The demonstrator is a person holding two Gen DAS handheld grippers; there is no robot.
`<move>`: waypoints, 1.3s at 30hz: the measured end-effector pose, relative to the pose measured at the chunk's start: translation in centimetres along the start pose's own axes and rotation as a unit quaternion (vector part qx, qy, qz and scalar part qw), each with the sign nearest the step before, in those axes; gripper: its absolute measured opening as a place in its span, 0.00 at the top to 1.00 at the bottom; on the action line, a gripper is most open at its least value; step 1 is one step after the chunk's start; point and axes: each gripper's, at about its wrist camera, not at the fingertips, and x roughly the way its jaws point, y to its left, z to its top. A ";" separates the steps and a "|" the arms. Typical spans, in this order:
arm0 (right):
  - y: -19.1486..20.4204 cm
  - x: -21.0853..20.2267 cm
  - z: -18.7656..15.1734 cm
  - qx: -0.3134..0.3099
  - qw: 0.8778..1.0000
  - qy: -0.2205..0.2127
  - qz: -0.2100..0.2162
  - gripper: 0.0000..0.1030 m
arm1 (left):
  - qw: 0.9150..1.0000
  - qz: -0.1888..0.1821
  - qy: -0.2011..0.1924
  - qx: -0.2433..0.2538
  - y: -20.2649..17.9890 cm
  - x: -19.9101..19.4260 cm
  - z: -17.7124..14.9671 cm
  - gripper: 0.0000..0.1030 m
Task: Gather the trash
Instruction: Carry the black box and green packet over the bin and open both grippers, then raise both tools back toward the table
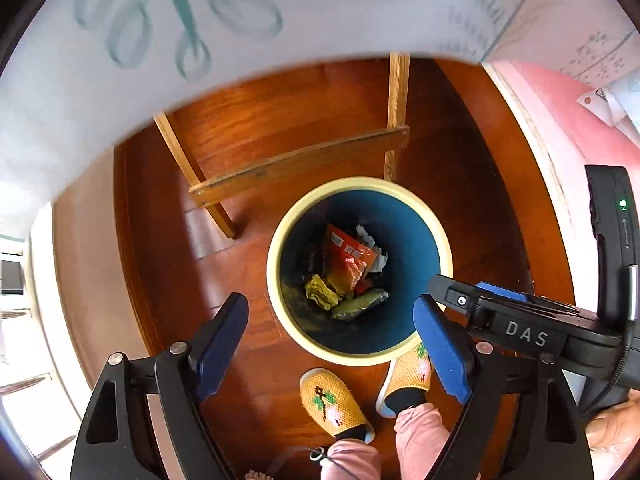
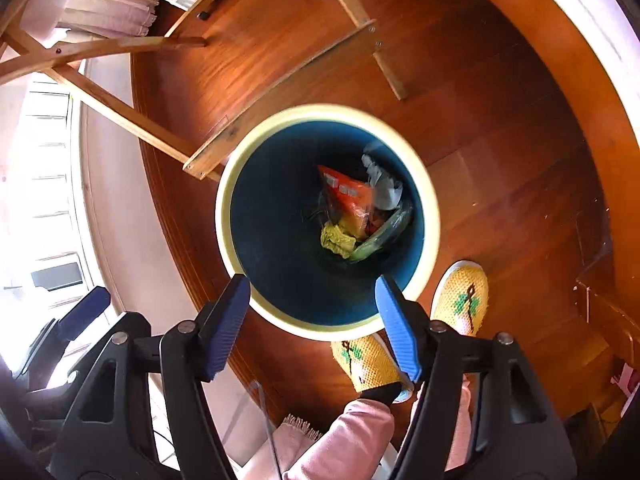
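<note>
Trash (image 1: pixel 348 272) lay at the bottom of the bin (image 1: pixel 280 308), below both grippers. Left gripper (image 1: pixel 332 344) and right gripper (image 2: pixel 316 324) hung wide open and empty, slippers (image 2: pixel 460 300) at five o'clock.

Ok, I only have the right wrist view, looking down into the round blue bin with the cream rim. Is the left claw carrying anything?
Observer: No. The left claw is open, with nothing between its blue pads, above the round blue bin with the cream rim.
Operator: Anything beyond the bin that I can't see?
Observer: A white cloth with teal loops hangs over the wooden frame on the far side.
Operator: Is the right claw powered?
Observer: A small green light glows on its black housing.
</note>
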 end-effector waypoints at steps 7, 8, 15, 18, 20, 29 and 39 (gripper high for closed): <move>1.9 -5.3 -0.2 -0.012 1.000 -0.020 0.001 0.39 | 1.000 -0.002 -0.024 -0.008 0.3 -7.2 0.2 0.17; 2.3 -6.3 -0.3 -0.014 1.000 -0.024 0.002 0.39 | 1.000 -0.002 -0.029 -0.006 0.3 -8.5 0.3 0.17; 5.2 -14.9 -2.0 -0.029 0.998 -0.052 0.013 0.39 | 0.997 0.001 -0.078 0.014 0.7 -19.6 0.8 0.17; 6.9 -19.4 -2.8 -0.047 0.996 -0.071 0.018 0.39 | 0.995 -0.004 -0.097 0.017 1.1 -24.4 1.1 0.17; 8.3 -22.2 -3.4 -0.063 0.994 -0.086 0.022 0.38 | 0.994 -0.003 -0.111 0.020 1.4 -27.3 1.3 0.17; 14.9 -34.5 -5.7 -0.136 0.976 -0.164 0.034 0.38 | 0.979 0.045 -0.196 0.045 1.0 -39.2 2.5 0.17; 20.9 -45.2 -7.4 -0.177 0.947 -0.264 0.044 0.38 | 0.957 0.055 -0.280 0.059 1.2 -48.5 4.5 0.20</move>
